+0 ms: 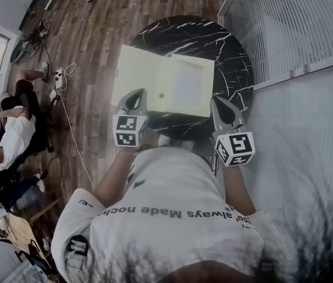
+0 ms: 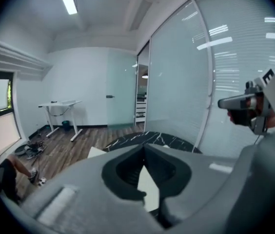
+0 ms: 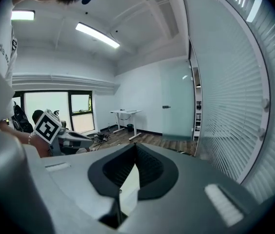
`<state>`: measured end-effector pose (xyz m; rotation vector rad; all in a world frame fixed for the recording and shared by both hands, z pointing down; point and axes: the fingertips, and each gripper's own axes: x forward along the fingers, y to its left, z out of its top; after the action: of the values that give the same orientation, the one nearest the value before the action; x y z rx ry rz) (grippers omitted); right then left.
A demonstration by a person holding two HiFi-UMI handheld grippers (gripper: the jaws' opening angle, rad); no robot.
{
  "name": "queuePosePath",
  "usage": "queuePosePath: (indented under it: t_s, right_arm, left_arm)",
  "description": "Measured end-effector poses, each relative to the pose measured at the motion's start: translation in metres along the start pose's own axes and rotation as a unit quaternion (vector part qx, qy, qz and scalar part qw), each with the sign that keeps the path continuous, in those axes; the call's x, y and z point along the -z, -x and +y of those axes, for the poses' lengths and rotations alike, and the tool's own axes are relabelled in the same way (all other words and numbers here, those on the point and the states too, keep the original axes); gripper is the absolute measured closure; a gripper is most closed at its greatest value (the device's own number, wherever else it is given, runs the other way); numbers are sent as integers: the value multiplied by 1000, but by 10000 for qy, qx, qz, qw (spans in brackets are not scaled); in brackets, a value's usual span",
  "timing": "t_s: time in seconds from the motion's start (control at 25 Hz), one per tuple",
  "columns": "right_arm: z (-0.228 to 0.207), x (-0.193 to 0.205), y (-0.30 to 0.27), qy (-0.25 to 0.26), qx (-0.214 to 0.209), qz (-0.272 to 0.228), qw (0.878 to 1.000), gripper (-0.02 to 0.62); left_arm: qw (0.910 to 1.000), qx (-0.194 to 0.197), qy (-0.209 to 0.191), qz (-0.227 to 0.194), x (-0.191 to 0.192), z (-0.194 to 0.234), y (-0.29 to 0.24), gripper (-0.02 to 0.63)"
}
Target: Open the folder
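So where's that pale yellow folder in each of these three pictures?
Head view: the folder lies upper centre, on the black table.
Left gripper view: a folder corner peeks out left of the jaws, below centre.
Right gripper view: only a pale strip in the slot between the jaws, probably the folder.
Shared landmark: the slatted glass wall, at the right in all three.

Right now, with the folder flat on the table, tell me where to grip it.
Grip the folder at the cover edge beside its round snap, probably coming from the near side: it lies flat on the table, so only that seam offers a lip.
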<state>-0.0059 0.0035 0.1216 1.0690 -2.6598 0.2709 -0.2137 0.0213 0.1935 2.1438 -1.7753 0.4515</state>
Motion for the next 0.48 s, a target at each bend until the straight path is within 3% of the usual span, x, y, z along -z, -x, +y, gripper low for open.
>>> queuePosePath:
  t_s: [0.24, 0.48]
  right_arm:
    - [7, -33, 21, 273, 24, -273, 9993, 594]
    - [19, -56, 34, 413, -36, -411, 9983, 593]
  left_arm:
    - [9935, 782, 125, -817, -71, -61, 19, 604]
    - [9813, 1438, 206, -1260, -112, -112, 34, 604]
